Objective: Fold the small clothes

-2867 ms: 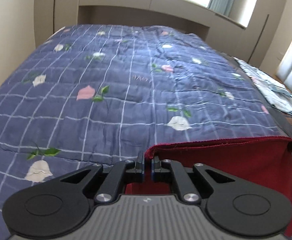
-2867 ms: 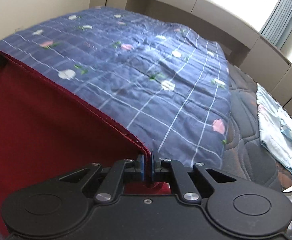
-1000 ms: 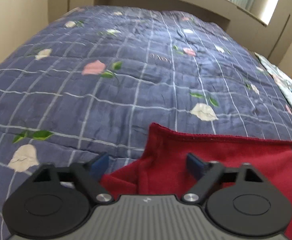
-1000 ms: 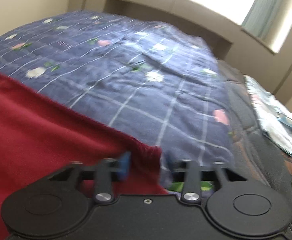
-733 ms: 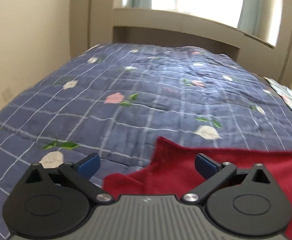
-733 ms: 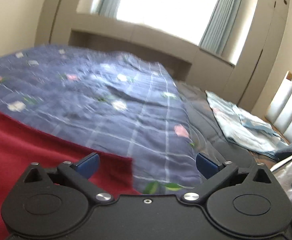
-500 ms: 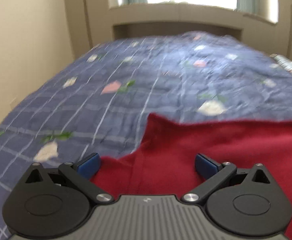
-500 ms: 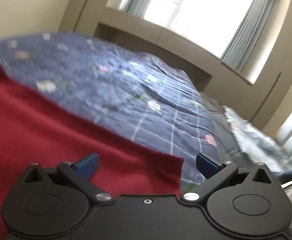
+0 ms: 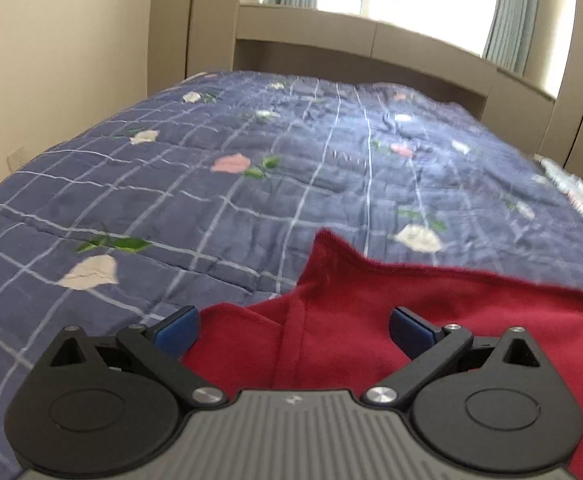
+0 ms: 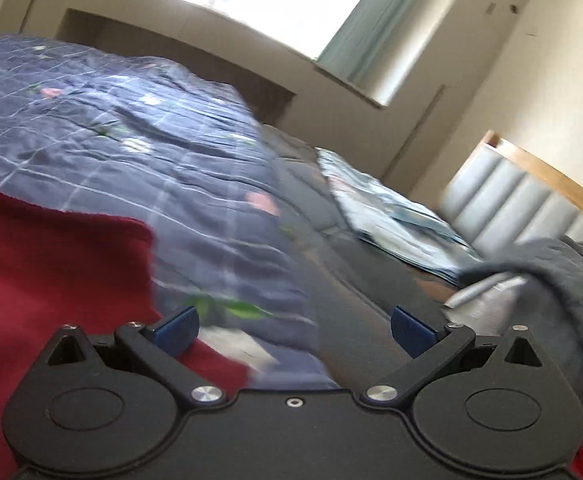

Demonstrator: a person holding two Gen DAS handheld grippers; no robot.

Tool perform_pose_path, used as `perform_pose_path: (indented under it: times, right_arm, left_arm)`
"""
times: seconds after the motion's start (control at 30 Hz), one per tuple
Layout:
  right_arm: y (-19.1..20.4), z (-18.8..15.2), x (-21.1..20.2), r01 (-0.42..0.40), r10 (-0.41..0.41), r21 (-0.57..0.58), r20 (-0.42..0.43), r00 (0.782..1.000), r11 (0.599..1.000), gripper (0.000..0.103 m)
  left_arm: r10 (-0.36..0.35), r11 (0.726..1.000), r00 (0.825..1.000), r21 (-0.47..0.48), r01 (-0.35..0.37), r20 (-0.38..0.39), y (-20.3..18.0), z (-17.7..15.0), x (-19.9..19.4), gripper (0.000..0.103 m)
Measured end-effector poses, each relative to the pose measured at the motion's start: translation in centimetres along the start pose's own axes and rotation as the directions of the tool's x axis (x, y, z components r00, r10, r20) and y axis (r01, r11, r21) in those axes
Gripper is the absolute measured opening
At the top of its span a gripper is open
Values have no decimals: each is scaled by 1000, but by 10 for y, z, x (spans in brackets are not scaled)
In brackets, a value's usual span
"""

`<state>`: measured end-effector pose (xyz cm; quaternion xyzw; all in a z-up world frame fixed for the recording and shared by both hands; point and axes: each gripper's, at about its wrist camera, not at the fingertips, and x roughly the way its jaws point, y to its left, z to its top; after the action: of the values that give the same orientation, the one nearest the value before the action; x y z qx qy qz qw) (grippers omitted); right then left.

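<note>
A dark red garment (image 9: 431, 312) lies spread on the blue flowered quilt (image 9: 251, 184), its upper left corner peaked and a seam running down beside it. My left gripper (image 9: 293, 326) stands open just above that corner, its blue pads (image 9: 177, 326) wide apart and pressing on nothing. In the right wrist view the red garment (image 10: 51, 272) fills the lower left, its right corner lying flat on the quilt (image 10: 151, 148). My right gripper (image 10: 293, 326) is open too, beside that corner, over the quilt's edge, with no cloth between its pads.
The bed runs back to a beige headboard shelf (image 9: 371, 44) under a window. A wall (image 9: 51, 60) borders the bed's left side. At the right lie a pale blue patterned cloth (image 10: 391, 216), a grey garment (image 10: 551, 280) and a padded bench back (image 10: 523, 200).
Both grippers, shut on the red garment's upper corners earlier, have opened and let it drop flat on the quilt. The right gripper has swung to the right, off the cloth.
</note>
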<state>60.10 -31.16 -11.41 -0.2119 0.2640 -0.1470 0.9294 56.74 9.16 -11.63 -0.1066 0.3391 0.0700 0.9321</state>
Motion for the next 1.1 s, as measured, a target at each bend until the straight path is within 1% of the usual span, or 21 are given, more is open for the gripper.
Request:
perform_pose_path:
  times: [0.1,0.2,0.3,0.33,0.4,0.5,0.6,0.67,0.73,0.83,0.93,1.0,1.07,1.1]
  right_arm:
    - [-16,-15,-44,-2,1,27,39,999,1000,102]
    - [-17,-33,-89,-54,52,29,68,996,998,102]
    - [-10,-54,-122,-119,117,22,65,991,993,102]
    - [-5,-61,-127,-119,119,9,49,992,993,102]
    - [5,-74,-132,-98,98,-26,9,995,995,102]
    - [9,-85,-140,-57,58,-49,12,998,997,102]
    - [9,-88,-141,-29,29,-48,-5,1000,998,102]
    - [7,-92,-138,-27,27,-30,-24,999,999,102]
    - [3,-93,-134,-18,18,-4,-42,999,1000,102]
    - [-3,-97,-132,-3,6,38,-68,998,999,102]
    - [-5,-101,-135,13,-9,62,-72,997,998,102]
    - [-6,-101,-142,-6,9,73,-42,999,997,102]
    - [-13,-99,-152,-84,82,93,24,996,992,102]
    - [-16,-96,-155,-139,134,98,61,989,985,102]
  left_arm:
    - [-24,999,999,-28,25,30,8,-1,-28,103]
    - [-25,999,998,-43,27,53,15,-11,-56,103]
    - [6,999,998,-42,-3,67,19,-28,-81,103]
    - [19,999,998,-43,-17,65,21,-34,-88,103]
    - [43,998,998,-58,-40,49,27,-48,-102,103]
    - [57,996,998,-73,-56,5,37,-66,-116,103]
    - [95,991,995,-87,-98,-34,48,-80,-127,103]
    - [108,985,992,-127,-115,-62,57,-89,-133,103]
    - [105,980,991,-161,-117,-82,65,-97,-139,103]
    - [110,977,989,-174,-127,-104,73,-106,-148,103]
    - [106,975,988,-182,-126,-117,76,-114,-155,103]
    - [100,975,988,-185,-121,-121,78,-119,-157,103]
    - [100,978,988,-173,-119,-117,77,-121,-159,103]
    - [99,979,988,-167,-117,-115,76,-121,-159,103]
